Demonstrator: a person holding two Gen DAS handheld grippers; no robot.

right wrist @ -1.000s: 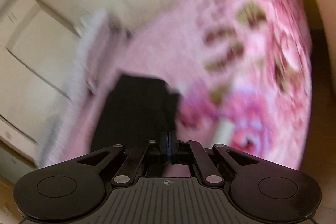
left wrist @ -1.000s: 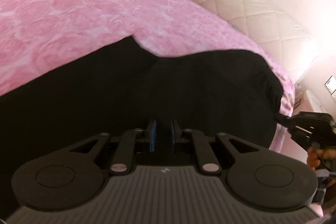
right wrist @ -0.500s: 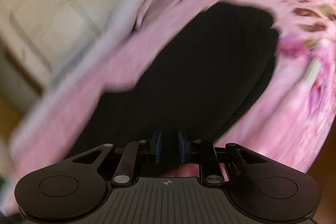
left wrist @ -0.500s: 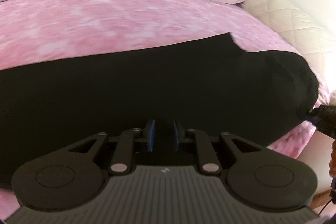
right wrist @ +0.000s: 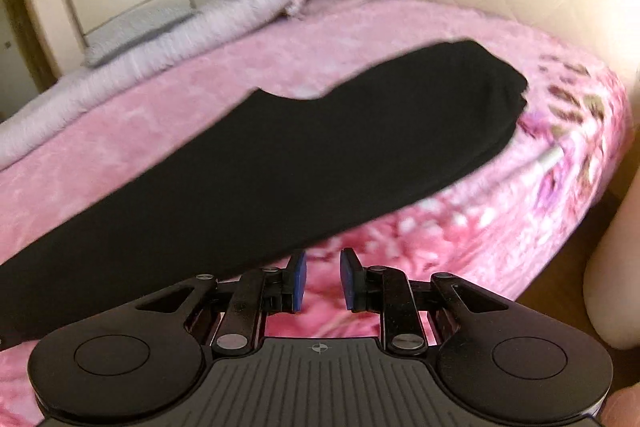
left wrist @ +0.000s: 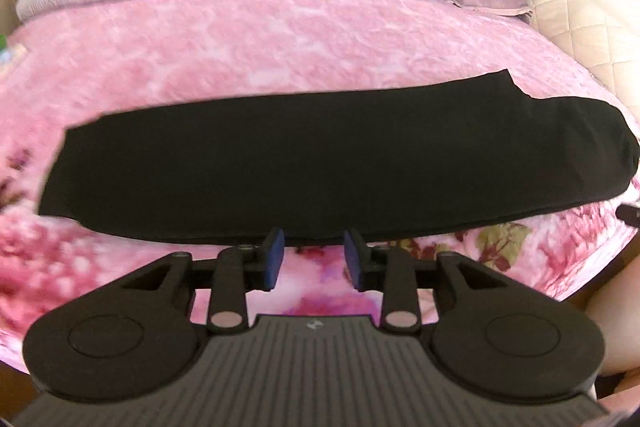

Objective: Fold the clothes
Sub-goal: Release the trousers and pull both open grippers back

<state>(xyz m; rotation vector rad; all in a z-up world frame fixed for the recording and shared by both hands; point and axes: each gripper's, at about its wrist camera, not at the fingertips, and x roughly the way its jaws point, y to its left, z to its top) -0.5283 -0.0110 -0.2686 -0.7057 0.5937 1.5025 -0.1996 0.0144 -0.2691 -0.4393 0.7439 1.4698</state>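
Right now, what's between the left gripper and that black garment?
Only bare pink blanket, in the left wrist view; the left gripper, jaws apart, sits just short of the black garment.

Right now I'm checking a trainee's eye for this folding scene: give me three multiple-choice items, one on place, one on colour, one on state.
1. Where does the garment lie?
A. on the pink blanket
B. on the floor
C. on the pillow

2. What colour is the garment?
A. white
B. black
C. blue

3. How do the fingers of the left gripper and right gripper stand?
A. both clamped on cloth
B. one clamped, one apart
C. both apart, holding nothing

Answers:
1. A, it stretches flat across the blanket.
2. B, it is uniformly black.
3. C, pink blanket shows between each pair of fingers.
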